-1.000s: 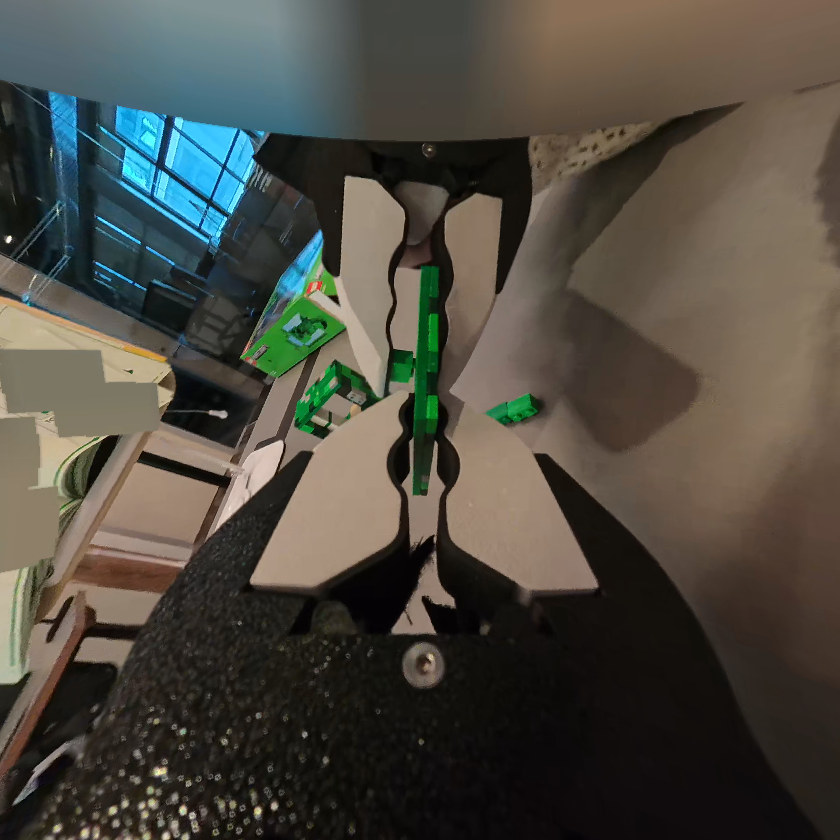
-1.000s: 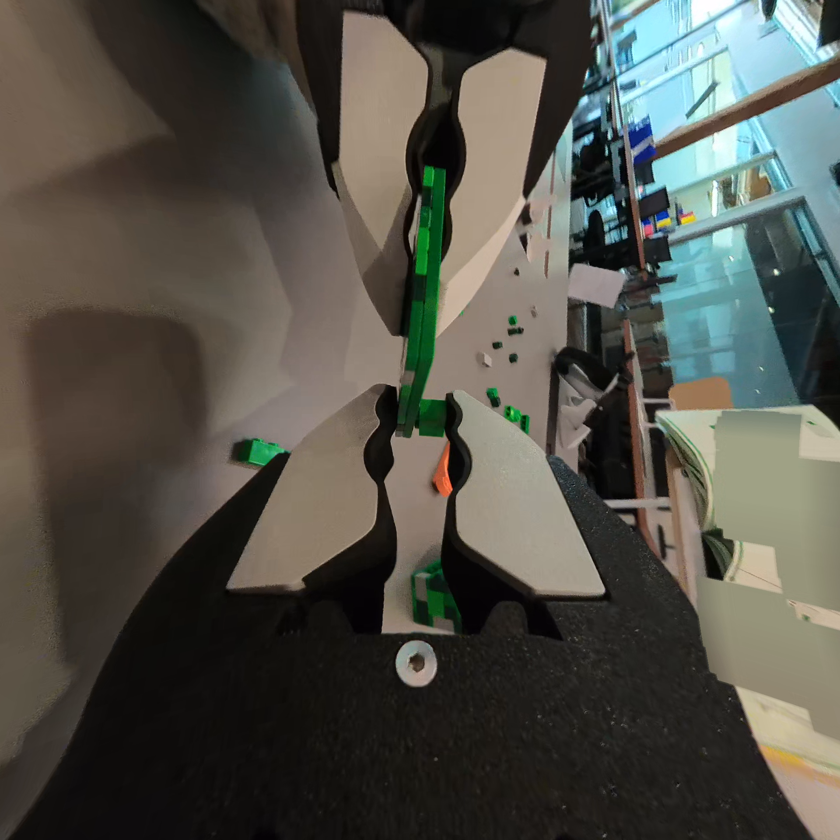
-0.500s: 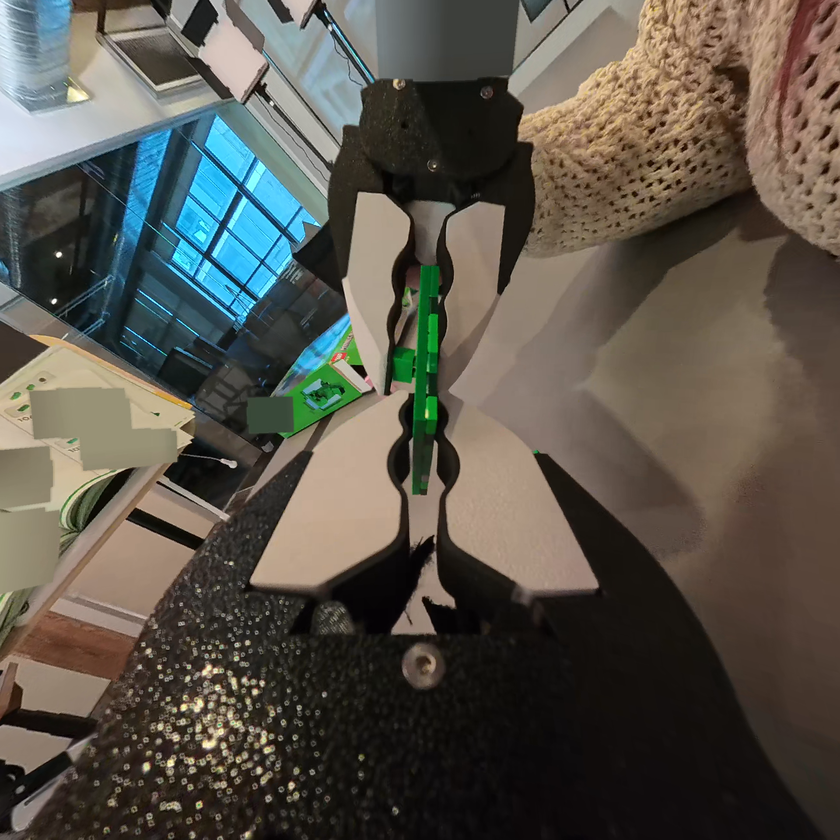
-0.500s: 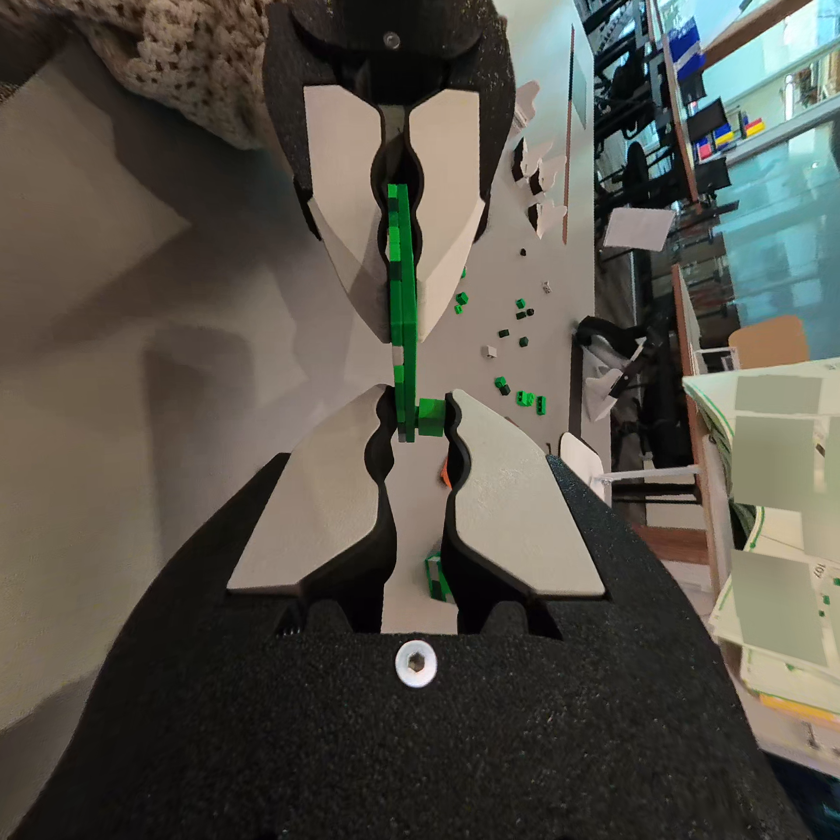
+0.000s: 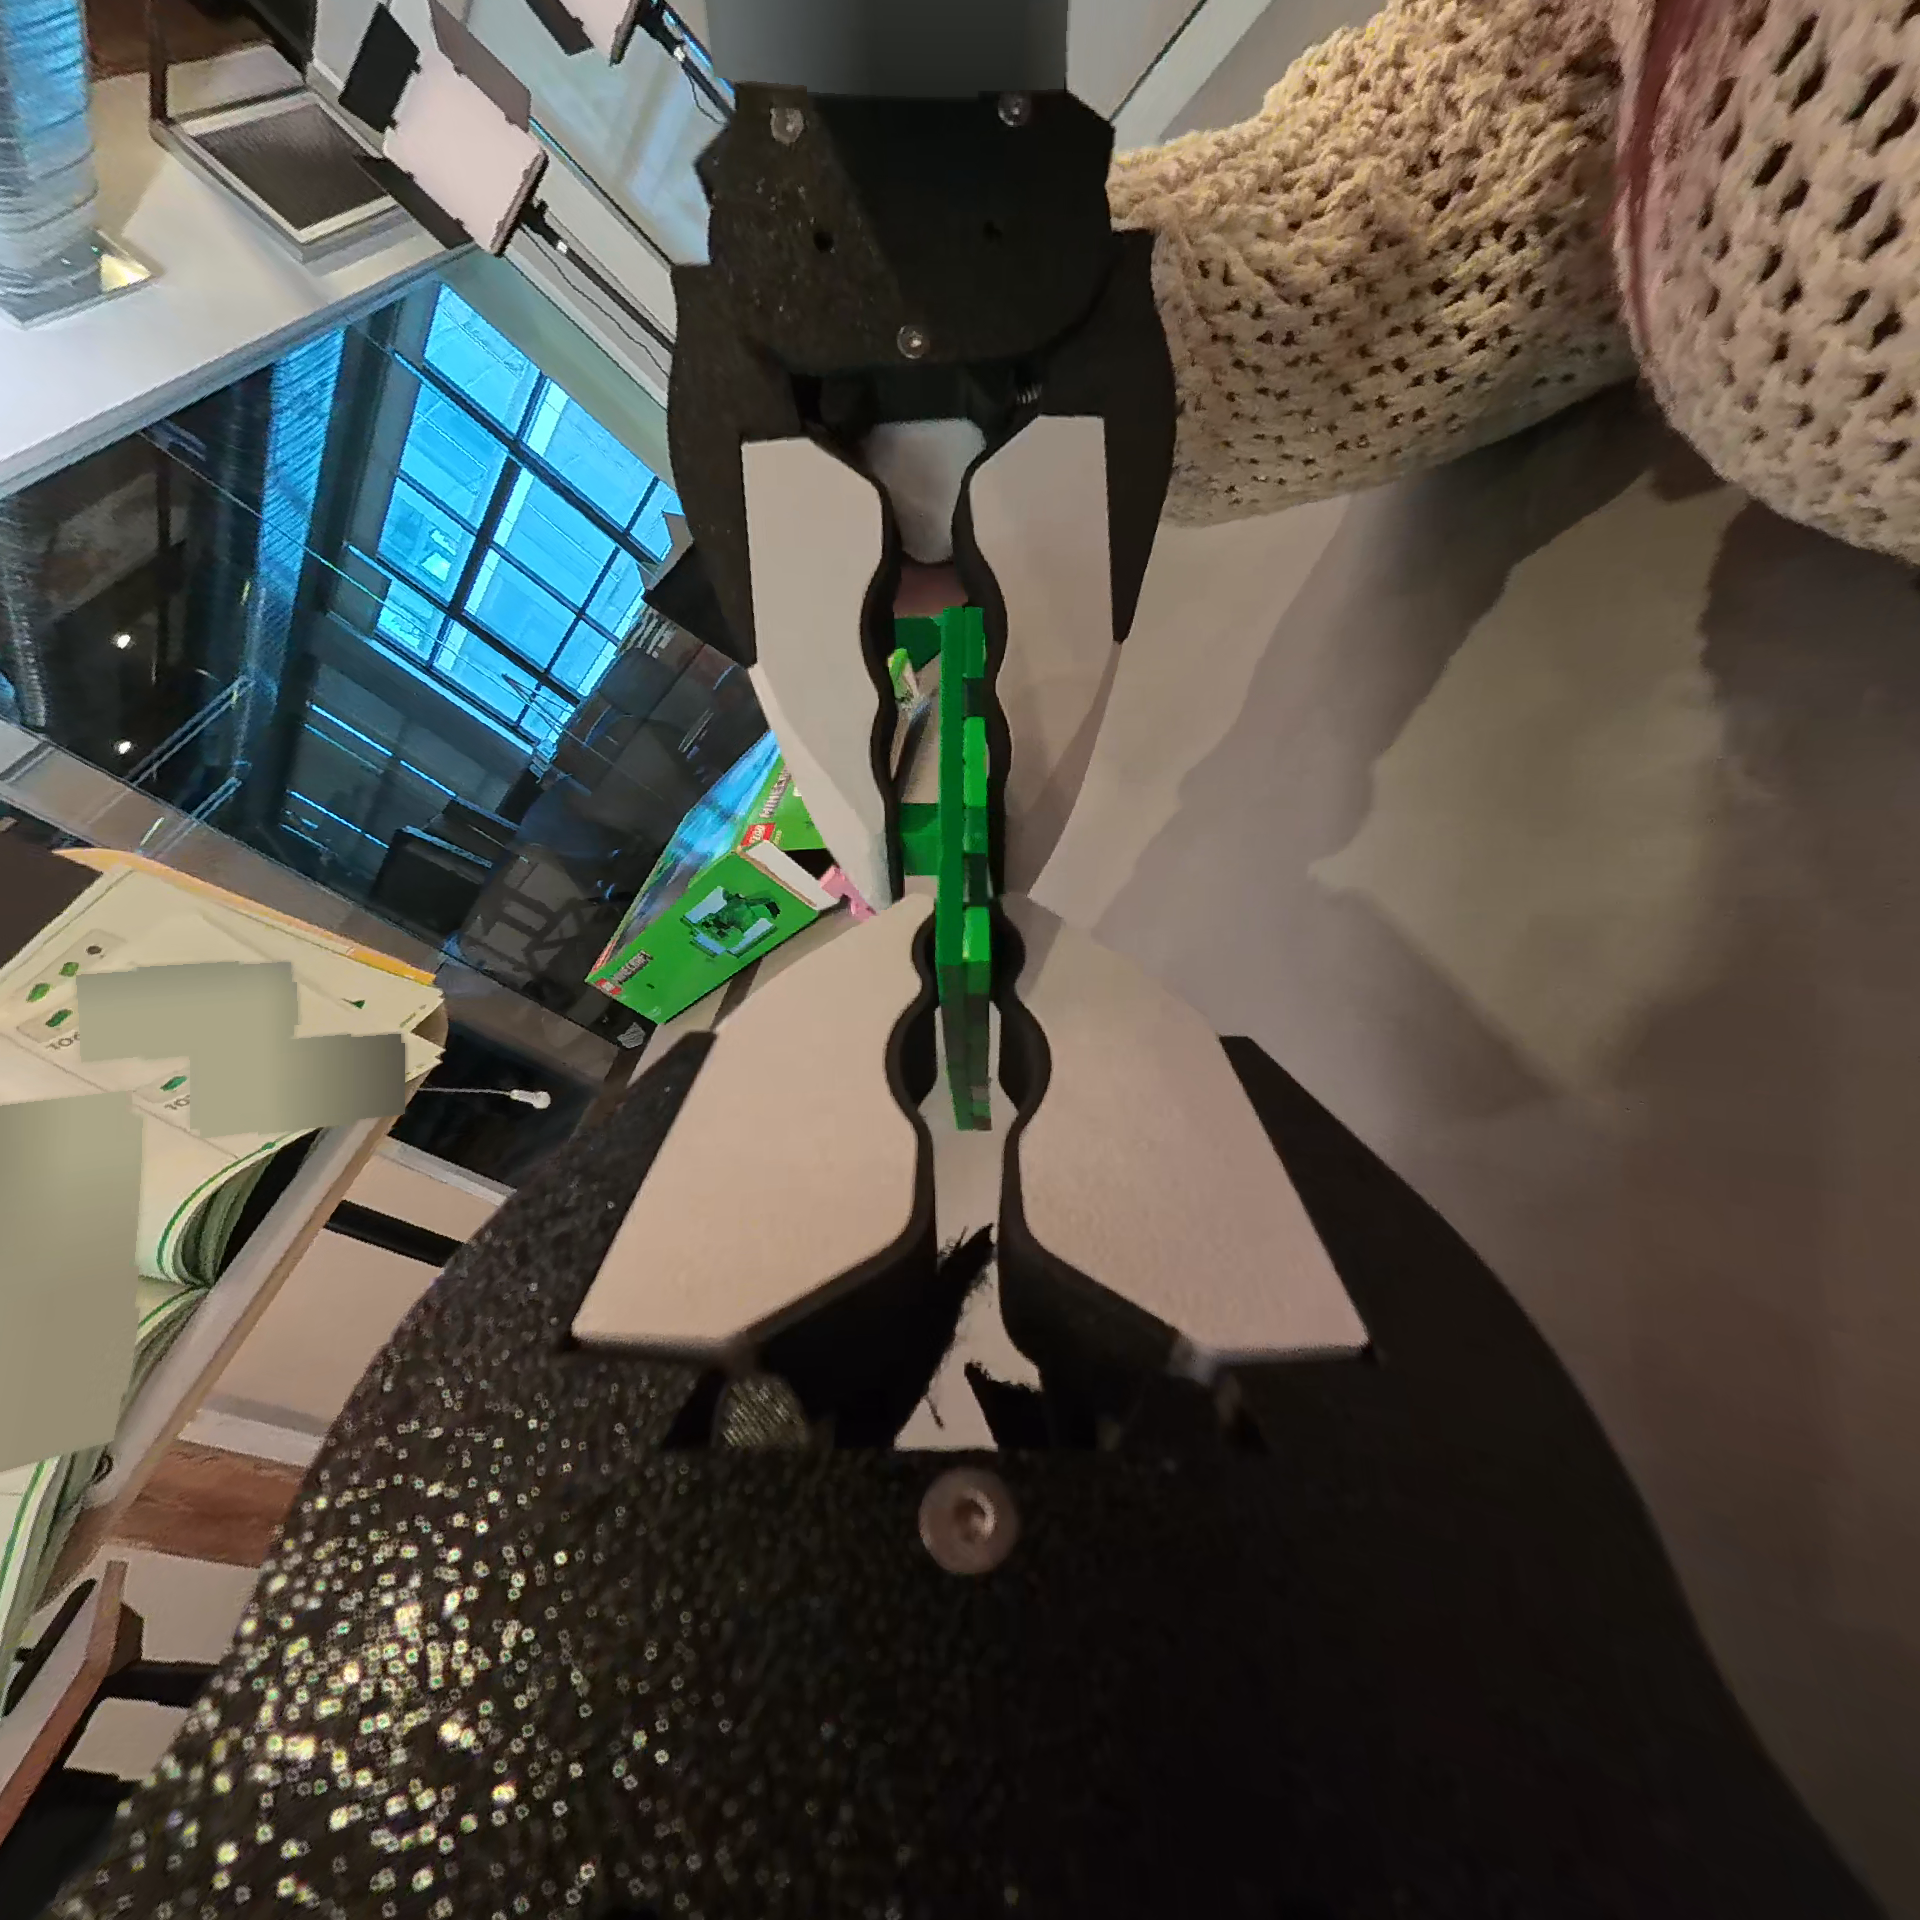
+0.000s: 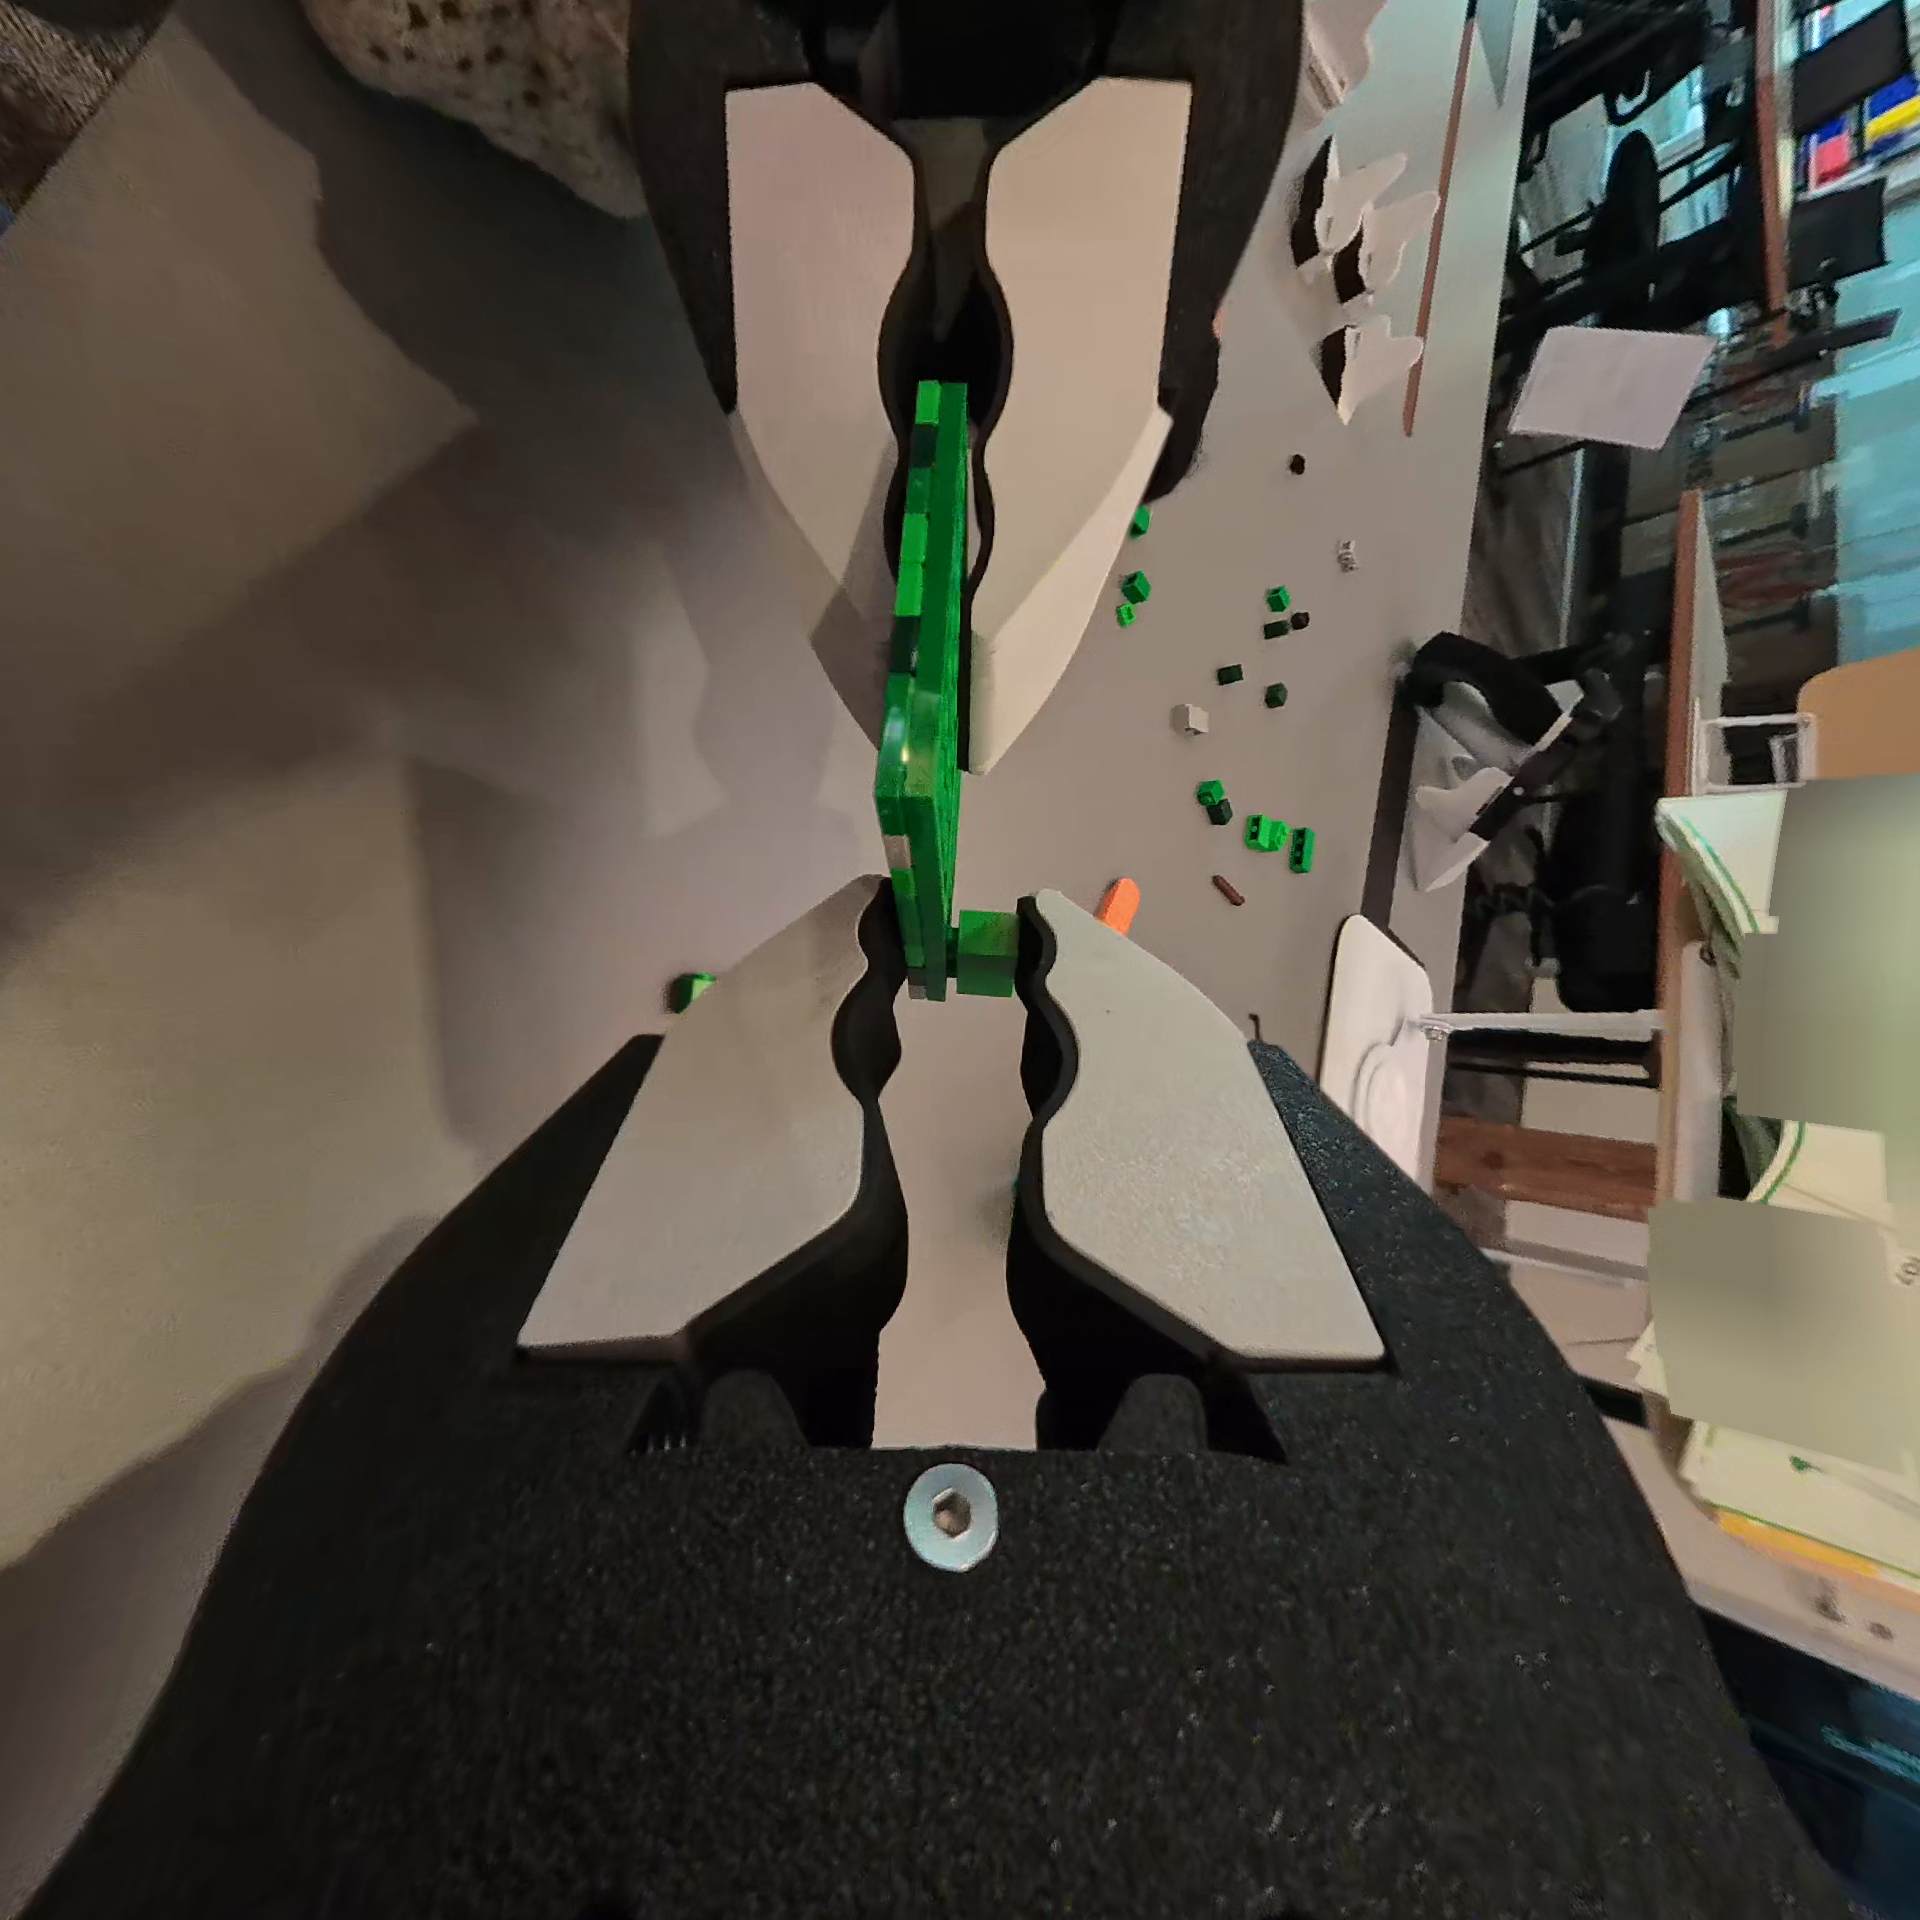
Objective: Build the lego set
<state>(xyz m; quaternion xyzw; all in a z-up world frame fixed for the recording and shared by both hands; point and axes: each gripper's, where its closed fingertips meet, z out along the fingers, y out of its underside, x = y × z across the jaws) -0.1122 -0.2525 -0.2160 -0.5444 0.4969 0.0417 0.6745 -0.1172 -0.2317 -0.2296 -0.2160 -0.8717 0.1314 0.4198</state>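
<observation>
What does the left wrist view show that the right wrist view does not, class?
Only the left wrist view shows the green set box and a knitted sleeve. Only the right wrist view shows loose bricks scattered on the grey table and an orange piece. Both show the green plate assembly clamped edge-on between the left gripper and right gripper.

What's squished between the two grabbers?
A flat green Lego plate, held on edge between the left gripper and the right gripper, which face each other. Both wrist views show it.

Grey table (image 6: 1299, 748) — blue-lit windows (image 5: 488, 540)
</observation>
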